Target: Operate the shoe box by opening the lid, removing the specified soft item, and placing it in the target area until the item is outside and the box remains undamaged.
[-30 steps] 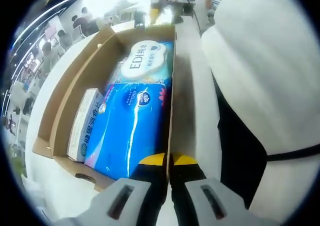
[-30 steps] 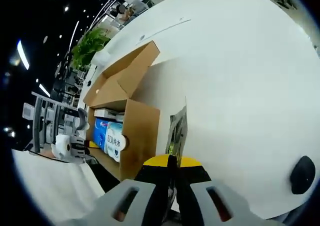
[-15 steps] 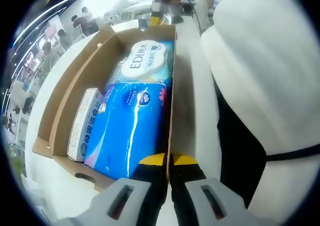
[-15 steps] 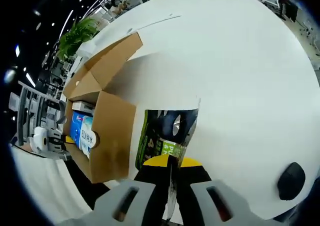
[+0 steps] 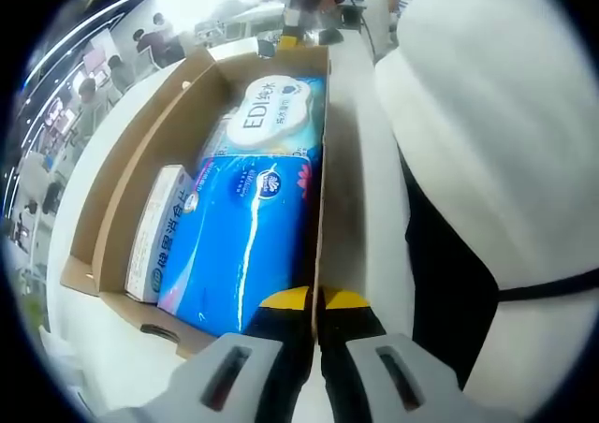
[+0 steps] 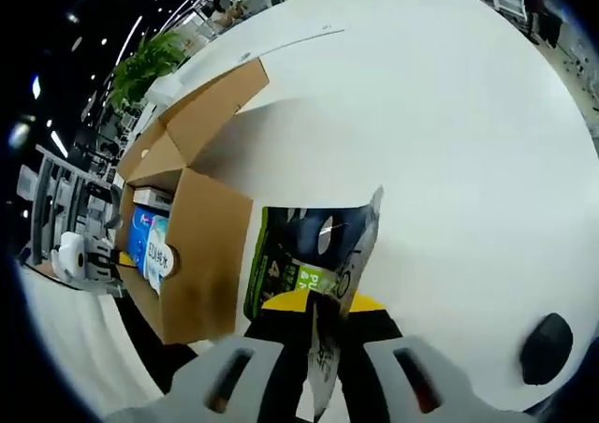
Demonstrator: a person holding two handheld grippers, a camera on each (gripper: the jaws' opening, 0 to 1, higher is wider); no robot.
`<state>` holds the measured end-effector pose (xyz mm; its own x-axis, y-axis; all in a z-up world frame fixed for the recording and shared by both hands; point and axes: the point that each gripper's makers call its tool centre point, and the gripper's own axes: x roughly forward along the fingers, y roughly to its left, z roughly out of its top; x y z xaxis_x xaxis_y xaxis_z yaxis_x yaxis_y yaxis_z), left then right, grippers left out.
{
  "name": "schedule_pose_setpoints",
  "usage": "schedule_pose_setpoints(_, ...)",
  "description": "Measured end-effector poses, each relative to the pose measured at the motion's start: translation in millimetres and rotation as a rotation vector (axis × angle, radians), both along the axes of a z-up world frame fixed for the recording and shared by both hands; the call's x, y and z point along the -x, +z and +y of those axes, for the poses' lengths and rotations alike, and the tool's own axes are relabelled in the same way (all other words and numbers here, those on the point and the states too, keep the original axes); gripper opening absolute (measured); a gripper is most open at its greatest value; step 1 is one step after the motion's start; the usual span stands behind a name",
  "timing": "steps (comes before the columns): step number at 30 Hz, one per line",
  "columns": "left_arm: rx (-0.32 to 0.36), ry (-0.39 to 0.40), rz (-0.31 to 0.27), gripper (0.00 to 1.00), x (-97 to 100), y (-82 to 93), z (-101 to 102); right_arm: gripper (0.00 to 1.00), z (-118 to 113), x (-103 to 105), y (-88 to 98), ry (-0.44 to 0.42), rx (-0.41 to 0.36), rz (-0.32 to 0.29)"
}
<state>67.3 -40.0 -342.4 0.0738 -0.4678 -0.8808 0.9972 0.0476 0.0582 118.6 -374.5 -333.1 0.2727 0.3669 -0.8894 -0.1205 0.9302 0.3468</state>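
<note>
Two blue tissue packs (image 5: pixel 243 245) fill the open shoe box (image 5: pixel 112 189) in the left gripper view, its wall pinched by the left tool (image 5: pixel 315 303), while the right gripper view shows the right tool (image 6: pixel 318 303) clamping a green-black packet (image 6: pixel 299 255) over the white tabletop (image 6: pixel 440 114), its print unreadable.

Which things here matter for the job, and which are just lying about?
Job: shoe box, green soft pack, left claw pinching the box wall, right claw.
Lying about: blue tissue pack, wipes pack, small carton, black puck.
</note>
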Motion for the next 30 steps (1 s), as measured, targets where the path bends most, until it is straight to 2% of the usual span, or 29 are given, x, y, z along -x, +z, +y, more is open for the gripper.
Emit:
schedule_pose_setpoints(6, 0.0, 0.0, 0.0, 0.02, -0.1, -0.3, 0.3, 0.13, -9.2, 1.8, 0.0, -0.041, -0.018, -0.007)
schedule_pose_setpoints(15, -0.001, -0.001, 0.002, 0.02, -0.2, -0.9, 0.6, 0.14, -23.3, 3.4, 2.9, -0.132, -0.055, -0.024)
schedule_pose_setpoints(18, -0.002, 0.0, 0.003, 0.02, -0.2, -0.7, 0.6, 0.13, -31.6, -1.2, 8.8, -0.187, -0.052, -0.065)
schedule_pose_setpoints(23, -0.002, 0.001, 0.003, 0.02, -0.1, -0.1, 0.4, 0.13, -36.3, -6.7, 16.8, -0.227, -0.027, -0.121)
schedule_pose_setpoints(26, -0.001, 0.001, 0.002, 0.02, -0.2, -0.1, 0.3, 0.13, -44.7, -15.9, 26.0, -0.236, 0.052, -0.212)
schedule_pose_setpoints(28, -0.002, 0.002, 0.002, 0.02, -0.2, -0.4, 0.3, 0.12, -51.0, -19.1, 30.5, -0.246, 0.1, -0.25)
schedule_pose_setpoints(30, -0.002, 0.002, 0.003, 0.02, -0.2, -0.7, 0.3, 0.12, -49.9, -21.3, 36.4, -0.247, 0.105, -0.281)
